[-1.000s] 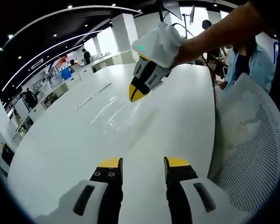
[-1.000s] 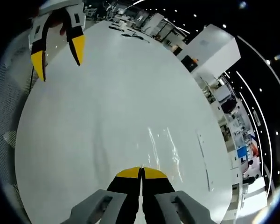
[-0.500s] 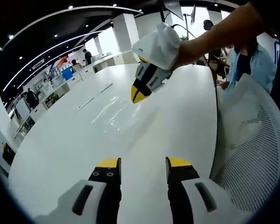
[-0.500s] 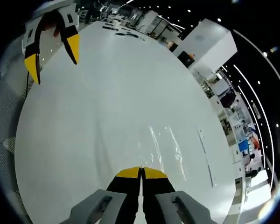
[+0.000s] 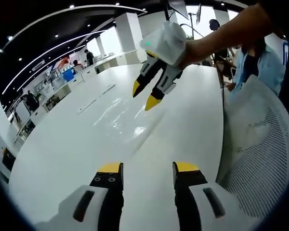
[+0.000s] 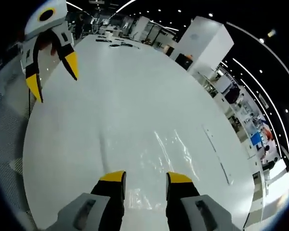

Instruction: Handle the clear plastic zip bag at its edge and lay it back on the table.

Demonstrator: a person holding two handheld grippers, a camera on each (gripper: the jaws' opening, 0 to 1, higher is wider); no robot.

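Bag: clear plastic zip bag [image 6: 159, 159] lies flat on the glossy white round table [image 6: 135, 86], just ahead of my right jaws, touched by neither gripper.
Right gripper [image 6: 144, 178]: my yellow-tipped jaws parted, holding nothing, above the bag's near edge.
Left gripper [image 5: 144, 167]: my jaws spread wide, empty, over bare tabletop.
Chair: white mesh chair [image 5: 260, 159] beside the table's edge.

Table [image 5: 183, 125]: smooth, glossy white. Zip bag [image 6: 164, 154]: clear, shiny, wrinkled plastic film. Chair back [image 5: 260, 159]: white perforated mesh. Jaw tips: matt yellow.
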